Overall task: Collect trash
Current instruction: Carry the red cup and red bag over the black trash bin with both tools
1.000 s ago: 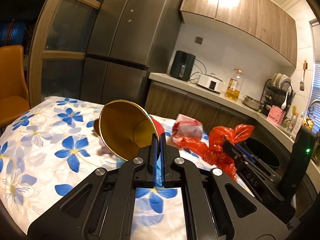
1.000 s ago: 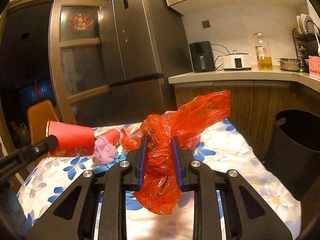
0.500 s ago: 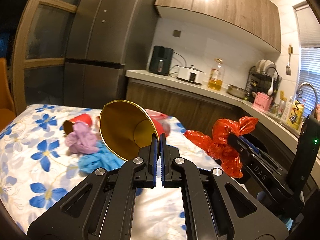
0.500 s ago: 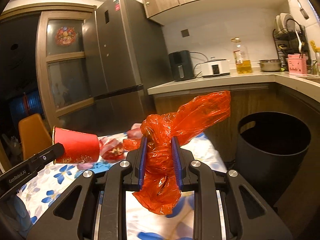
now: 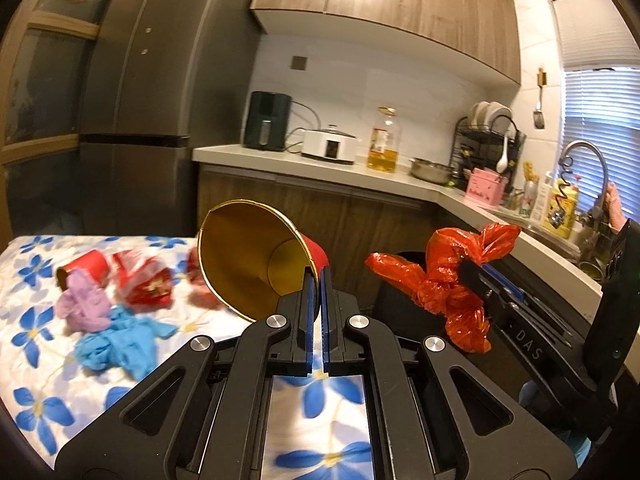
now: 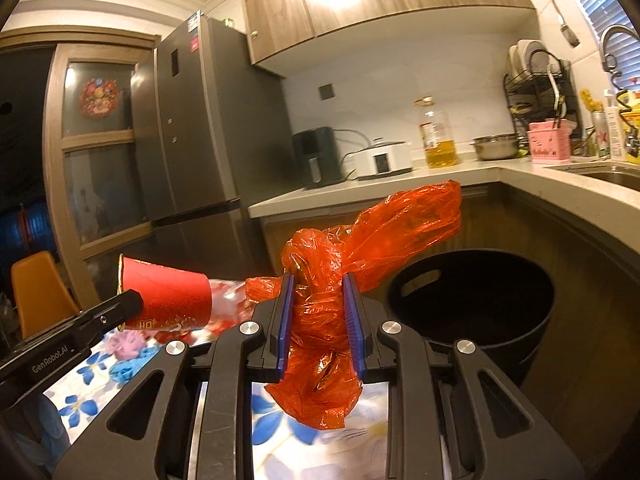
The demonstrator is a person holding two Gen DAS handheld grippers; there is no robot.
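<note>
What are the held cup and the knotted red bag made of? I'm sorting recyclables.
Cup: seemingly coated paper, red outside and shiny gold inside, with a thin rolled rim. Red bag: thin translucent plastic film, glossy and crinkled, knotted between the right tongs.

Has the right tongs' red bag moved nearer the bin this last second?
Yes. The red bag has swung right toward the black bin, which now fills more of the right view.

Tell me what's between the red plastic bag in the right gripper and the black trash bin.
Nothing. In the right wrist view the red plastic bag, clamped in the right gripper, has only open air between it and the black trash bin.
</note>
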